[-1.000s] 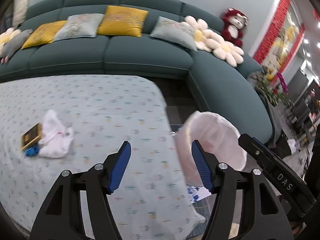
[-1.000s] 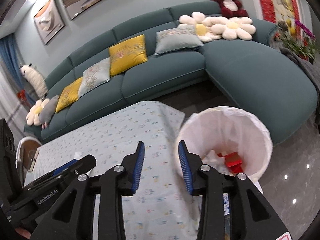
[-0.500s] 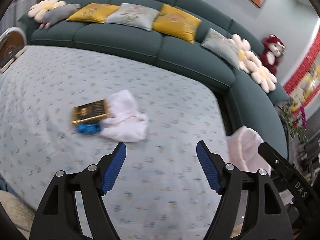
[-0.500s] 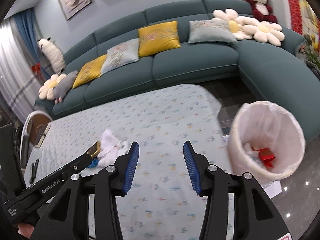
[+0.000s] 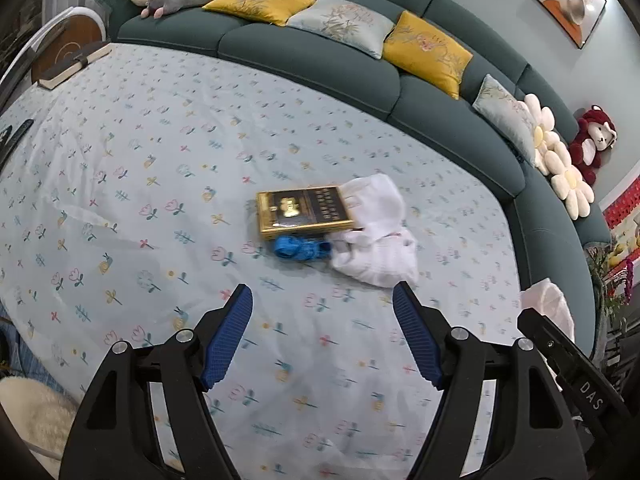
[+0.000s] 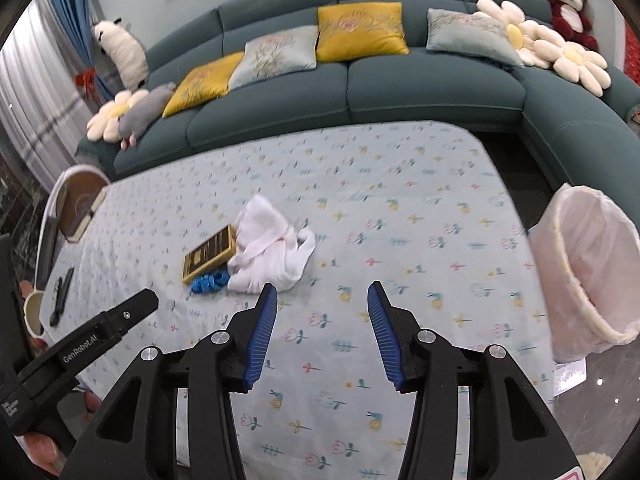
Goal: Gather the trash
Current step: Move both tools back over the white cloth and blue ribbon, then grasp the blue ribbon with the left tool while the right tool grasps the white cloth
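Observation:
Three pieces of trash lie together mid-table: a gold and black flat box [image 5: 305, 211] [image 6: 210, 253], a crumpled blue wrapper [image 5: 302, 249] [image 6: 208, 282] and a crumpled white tissue [image 5: 378, 236] [image 6: 272, 256]. My left gripper [image 5: 322, 336] is open and empty, above the cloth, short of the pile. My right gripper [image 6: 322, 330] is open and empty, to the right of the pile. The white-lined trash bin [image 6: 588, 276] [image 5: 548, 306] stands on the floor off the table's right end.
The table [image 5: 160, 184] has a light flowered cloth. A book [image 5: 74, 66] on a round tray, a dark remote [image 6: 62, 296] and a cup [image 6: 34, 312] sit at its left end. A teal sofa [image 6: 400, 84] with cushions curves behind.
Both grippers have swung left from the bin toward the pile on the table. Both jaws have opened wider. The pile is now centred ahead of the left gripper.

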Tool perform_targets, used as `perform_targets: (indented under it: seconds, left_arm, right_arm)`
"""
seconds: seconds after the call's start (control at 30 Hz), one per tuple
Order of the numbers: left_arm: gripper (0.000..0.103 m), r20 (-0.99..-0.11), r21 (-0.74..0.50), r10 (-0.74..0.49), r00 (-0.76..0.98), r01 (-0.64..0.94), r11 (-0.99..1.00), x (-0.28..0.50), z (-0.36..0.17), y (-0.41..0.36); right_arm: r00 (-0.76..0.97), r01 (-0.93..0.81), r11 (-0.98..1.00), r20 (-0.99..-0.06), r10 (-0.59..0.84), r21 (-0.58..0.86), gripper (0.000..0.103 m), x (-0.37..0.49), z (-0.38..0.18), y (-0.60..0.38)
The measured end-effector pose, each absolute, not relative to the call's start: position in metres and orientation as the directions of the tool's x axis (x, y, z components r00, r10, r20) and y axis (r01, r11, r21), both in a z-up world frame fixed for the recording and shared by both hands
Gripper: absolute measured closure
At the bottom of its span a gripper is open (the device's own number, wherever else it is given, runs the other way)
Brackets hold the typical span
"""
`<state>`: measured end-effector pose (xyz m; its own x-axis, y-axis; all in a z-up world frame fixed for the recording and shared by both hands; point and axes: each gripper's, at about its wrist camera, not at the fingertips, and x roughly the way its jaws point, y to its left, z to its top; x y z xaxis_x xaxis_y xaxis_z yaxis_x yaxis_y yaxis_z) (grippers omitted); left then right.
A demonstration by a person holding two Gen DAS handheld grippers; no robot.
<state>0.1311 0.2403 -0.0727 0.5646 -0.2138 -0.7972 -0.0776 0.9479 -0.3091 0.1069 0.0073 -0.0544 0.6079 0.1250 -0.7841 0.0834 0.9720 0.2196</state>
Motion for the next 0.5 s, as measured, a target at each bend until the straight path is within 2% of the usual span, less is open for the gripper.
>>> perform_targets:
  seconds: [0.5]
  left_arm:
    - [0.035,-0.832,-0.279,-0.225,0.507,-0.032,0.960,0.186,-0.133,0.253]
  right_arm:
    - [0.524,0.066,0.976,-0.839,0.144,0.209,0.056,0.172,-0.115,0.057]
